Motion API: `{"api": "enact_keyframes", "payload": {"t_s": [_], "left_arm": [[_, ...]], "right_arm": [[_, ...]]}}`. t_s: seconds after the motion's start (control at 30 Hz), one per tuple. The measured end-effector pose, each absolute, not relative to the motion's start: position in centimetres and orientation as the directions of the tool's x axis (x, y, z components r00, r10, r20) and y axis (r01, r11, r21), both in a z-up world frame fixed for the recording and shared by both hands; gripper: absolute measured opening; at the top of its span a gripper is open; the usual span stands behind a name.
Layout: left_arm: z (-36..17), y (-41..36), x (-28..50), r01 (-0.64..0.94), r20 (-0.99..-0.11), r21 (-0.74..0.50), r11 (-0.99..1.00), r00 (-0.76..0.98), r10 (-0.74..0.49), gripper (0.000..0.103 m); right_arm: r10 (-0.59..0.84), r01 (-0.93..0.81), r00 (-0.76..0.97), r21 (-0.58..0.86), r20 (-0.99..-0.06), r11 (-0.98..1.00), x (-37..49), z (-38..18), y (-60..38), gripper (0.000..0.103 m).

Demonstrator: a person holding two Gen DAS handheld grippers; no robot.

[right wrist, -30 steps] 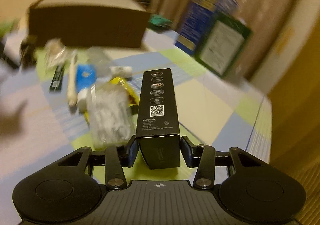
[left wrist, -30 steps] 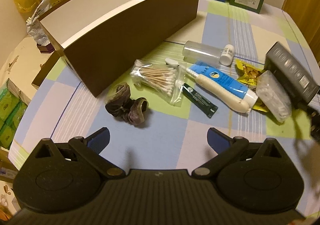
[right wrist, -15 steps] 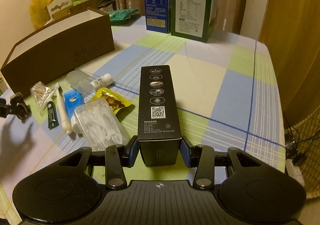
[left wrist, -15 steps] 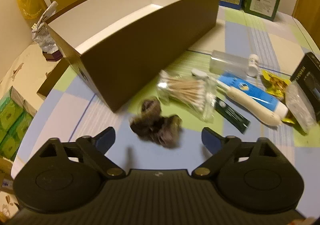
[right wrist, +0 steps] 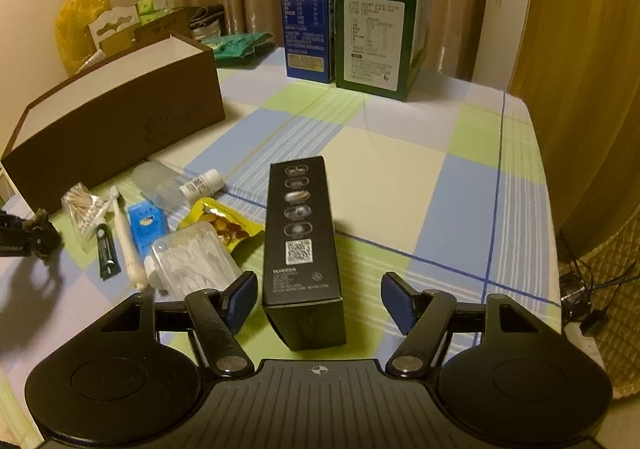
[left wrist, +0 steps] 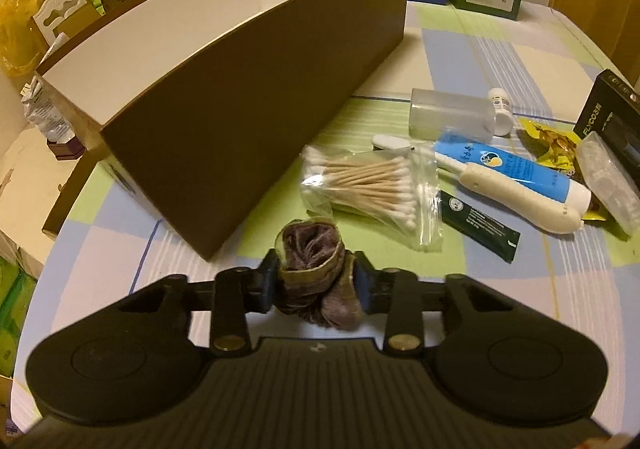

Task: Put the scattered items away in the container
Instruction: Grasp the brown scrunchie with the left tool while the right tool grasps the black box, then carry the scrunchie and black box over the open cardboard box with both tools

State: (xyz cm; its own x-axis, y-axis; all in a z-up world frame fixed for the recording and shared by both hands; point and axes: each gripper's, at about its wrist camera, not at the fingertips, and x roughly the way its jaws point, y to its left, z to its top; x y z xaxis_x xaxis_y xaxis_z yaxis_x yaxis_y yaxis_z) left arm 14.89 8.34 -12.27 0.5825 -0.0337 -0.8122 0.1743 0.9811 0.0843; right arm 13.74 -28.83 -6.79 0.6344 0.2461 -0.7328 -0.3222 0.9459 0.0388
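- The left gripper [left wrist: 314,283] has its jaws closing, the pads pressing both sides of a bundled brown sock [left wrist: 314,269]; the soft knit is bunched into a rough lump with its rolled, open cuff facing away from the camera, toward the box.
- The right gripper [right wrist: 316,299] has its jaws opening, and the blue pads stand clear on either side of a black carton [right wrist: 302,245] between them, touching neither face.
- That carton is a long, smooth, rectangular cardboard pack lying flat on the tablecloth [right wrist: 400,169]; its long axis runs away from the gripper toward the far edge of the table, with a row of oval icons and a square code printed on top.
- Just left of it lie a clear hard case of white floss picks [right wrist: 192,261], a yellow crinkled snack packet [right wrist: 222,223], a blue tube [left wrist: 508,171], a cream toothbrush handle [left wrist: 516,195], a dark green sachet [left wrist: 478,225], a bag of cotton swabs [left wrist: 368,185] and a frosted bottle [left wrist: 452,117].
- The container [left wrist: 248,121], a long brown box with white inner walls, stands open-topped just beyond the sock.
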Motion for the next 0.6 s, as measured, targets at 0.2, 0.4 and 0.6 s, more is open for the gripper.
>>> {"api": "enact_keyframes", "payload": {"t_s": [0.2,0.4,0.6], "left_arm": [[-11.4,9.0,13.9,0.12,-0.81,0.068,0.99,0.586,-0.016,0.025],[-10.1,9.6,12.9,0.08,-0.801,0.064,0.995,0.599,0.003,0.025],[-8.5,9.9,11.7,0.042,-0.786,0.041,0.998,0.618,0.006,0.025]], "right_arm": [[0.254,-0.353,0.629,0.021,-0.735,0.935,15.0,-6.5,-27.3,0.066],[0.212,-0.357,0.596,-0.019,-0.775,0.934,17.7,-8.0,-25.7,0.066],[0.169,-0.378,0.575,-0.077,-0.8,0.923,19.1,-9.0,-25.2,0.041]]}}
